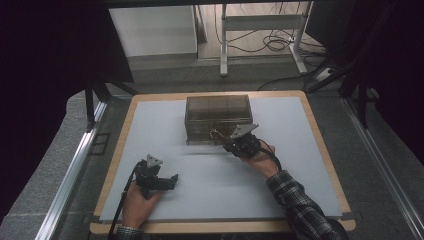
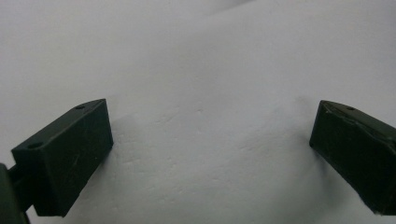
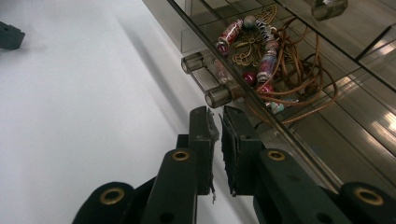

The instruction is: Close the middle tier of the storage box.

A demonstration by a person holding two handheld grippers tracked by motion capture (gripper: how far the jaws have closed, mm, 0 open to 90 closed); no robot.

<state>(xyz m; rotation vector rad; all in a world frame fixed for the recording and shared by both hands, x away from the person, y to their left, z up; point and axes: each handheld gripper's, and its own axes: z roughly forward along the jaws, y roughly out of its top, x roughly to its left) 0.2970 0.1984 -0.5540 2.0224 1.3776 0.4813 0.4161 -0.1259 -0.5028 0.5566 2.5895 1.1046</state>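
Note:
A smoky clear drawer box [image 1: 218, 111] stands at the middle back of the white mat [image 1: 150, 130]. Its bottom drawer [image 3: 327, 140] holds a beaded necklace [image 3: 261, 60] with a brown cord and a gold filigree pendant. My right gripper [image 3: 219, 114] sits just below the drawer's clear handle [image 3: 205, 79], its jaws shut to a thin slit with nothing between them. In the high view the right gripper [image 1: 231, 145] is at the box's front right corner. My left gripper [image 1: 173, 180] rests low over the mat at the front left, and its jaws stand wide open over bare mat [image 2: 210, 140].
The mat lies on a wooden table [image 1: 320, 135] with its edges close to the mat's border. A metal rail [image 1: 75, 165] runs along the left side. Behind the table are a desk frame [image 1: 260, 25] and cables on the floor.

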